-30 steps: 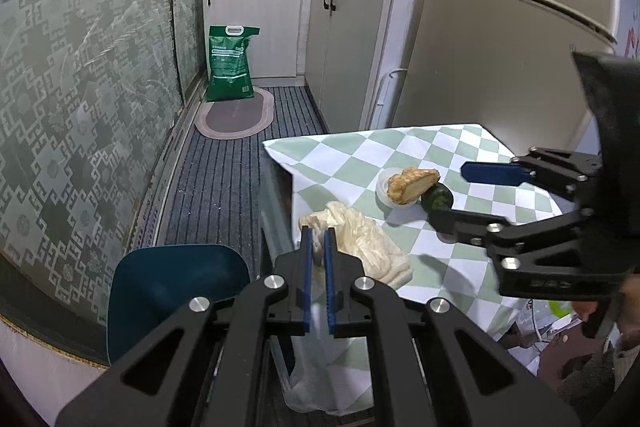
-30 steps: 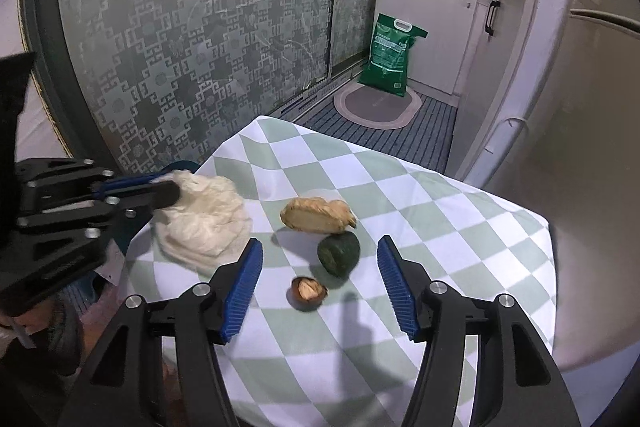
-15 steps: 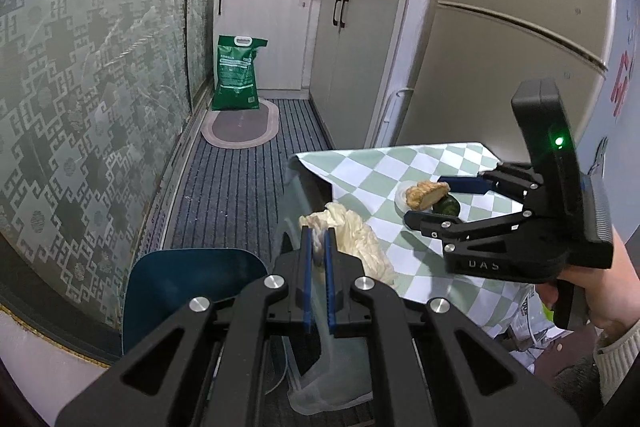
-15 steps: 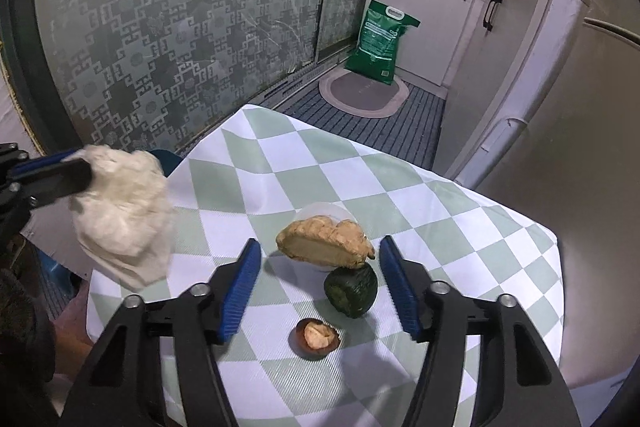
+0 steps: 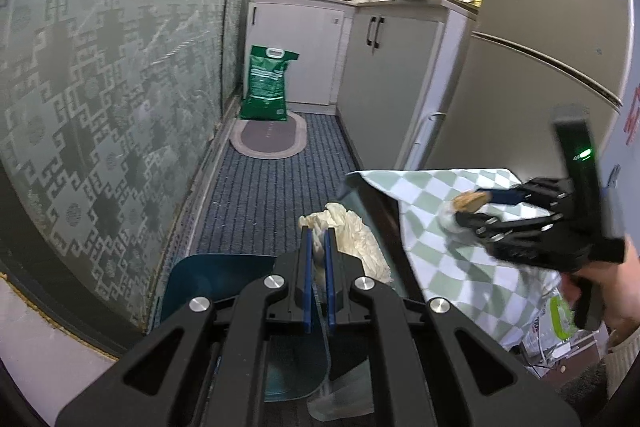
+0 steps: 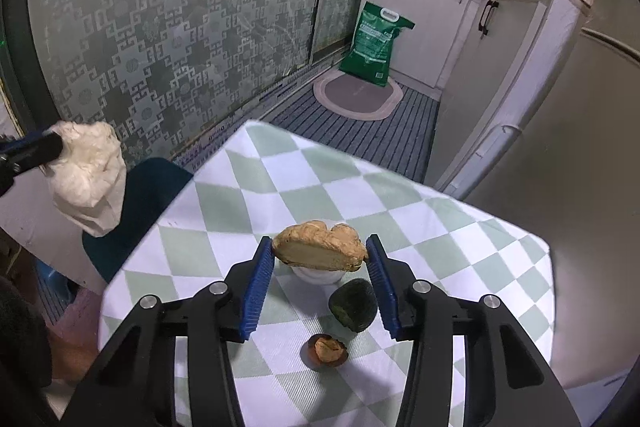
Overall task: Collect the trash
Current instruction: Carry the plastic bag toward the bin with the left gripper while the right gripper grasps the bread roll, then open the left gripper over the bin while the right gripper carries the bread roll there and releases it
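In the left wrist view, the left gripper [image 5: 316, 267] was pressed together on a crumpled cream-coloured plastic bag [image 5: 352, 235], which hung clear of the checkered surface [image 5: 424, 211] and over the dark carpeted floor [image 5: 272, 195] beside a blue chair [image 5: 208, 279]. Off to the right in the same view, a hand [image 5: 612, 291] drove the right gripper [image 5: 476, 205] in over the surface toward a piece of bread [image 5: 468, 199]. In the right wrist view, the right gripper [image 6: 320, 267] had just been closing, its blue pads flanking the bread [image 6: 320, 247] at either end; the pads looked to be at the crust or just short of it, and a firm pinch could not be confirmed. The bread sat atop a small white cup [image 6: 318, 275], with a dark green avocado piece [image 6: 354, 305] just beside it and a brown shell of scraps [image 6: 325, 351] nearer the camera, both resting on the surface. At the left edge of that view, the bag [image 6: 86, 171] dangled from the left gripper, well apart from the surface. The collecting appeared to be at an early stage: the bag was in hand, but none of the scraps appeared to have gone into it, and the bread, the avocado piece and the shell were left to gather.
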Demonstrator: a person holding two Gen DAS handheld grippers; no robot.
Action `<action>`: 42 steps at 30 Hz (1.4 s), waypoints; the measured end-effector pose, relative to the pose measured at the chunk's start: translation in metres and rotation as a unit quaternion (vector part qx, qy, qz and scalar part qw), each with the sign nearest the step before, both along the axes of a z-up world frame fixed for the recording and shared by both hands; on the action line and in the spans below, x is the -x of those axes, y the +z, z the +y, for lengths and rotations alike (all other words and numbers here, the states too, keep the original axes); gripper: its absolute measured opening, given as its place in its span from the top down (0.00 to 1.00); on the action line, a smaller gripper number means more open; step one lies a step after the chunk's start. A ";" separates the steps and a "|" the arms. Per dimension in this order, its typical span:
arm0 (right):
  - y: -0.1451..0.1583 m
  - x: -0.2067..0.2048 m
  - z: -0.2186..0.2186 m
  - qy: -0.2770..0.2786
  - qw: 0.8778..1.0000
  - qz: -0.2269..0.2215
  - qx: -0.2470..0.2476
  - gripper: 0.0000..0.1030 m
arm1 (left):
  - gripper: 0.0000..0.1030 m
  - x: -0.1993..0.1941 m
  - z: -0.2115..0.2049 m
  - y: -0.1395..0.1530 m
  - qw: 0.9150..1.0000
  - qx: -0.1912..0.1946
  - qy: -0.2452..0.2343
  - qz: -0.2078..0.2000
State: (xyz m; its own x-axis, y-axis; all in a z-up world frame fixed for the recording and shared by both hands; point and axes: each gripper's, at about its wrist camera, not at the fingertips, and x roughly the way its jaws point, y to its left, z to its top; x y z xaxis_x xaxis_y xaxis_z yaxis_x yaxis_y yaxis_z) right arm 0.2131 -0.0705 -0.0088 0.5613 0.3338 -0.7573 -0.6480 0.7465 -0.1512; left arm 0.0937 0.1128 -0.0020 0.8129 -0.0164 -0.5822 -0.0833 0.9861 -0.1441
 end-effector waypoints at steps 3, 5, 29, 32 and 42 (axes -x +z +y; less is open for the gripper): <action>0.014 0.004 0.001 -0.001 1.000 -0.011 -0.013 0.54 | 0.94 0.000 0.013 -0.008 1.000 -0.004 0.014 0.012; 0.021 0.007 0.002 -0.001 1.000 -0.017 -0.021 0.54 | 0.93 -0.001 0.022 -0.016 0.999 -0.006 0.022 0.024; 0.038 0.055 0.120 0.114 0.992 0.007 -0.052 0.54 | 0.79 0.008 0.083 -0.085 0.989 -0.029 0.063 0.133; 0.028 0.056 0.135 0.122 0.991 0.024 -0.045 0.54 | 0.74 0.014 0.087 -0.081 0.989 -0.031 0.061 0.130; -0.022 0.064 0.185 0.144 0.986 0.079 0.006 0.54 | 0.60 0.042 0.103 -0.057 0.993 -0.018 0.070 0.095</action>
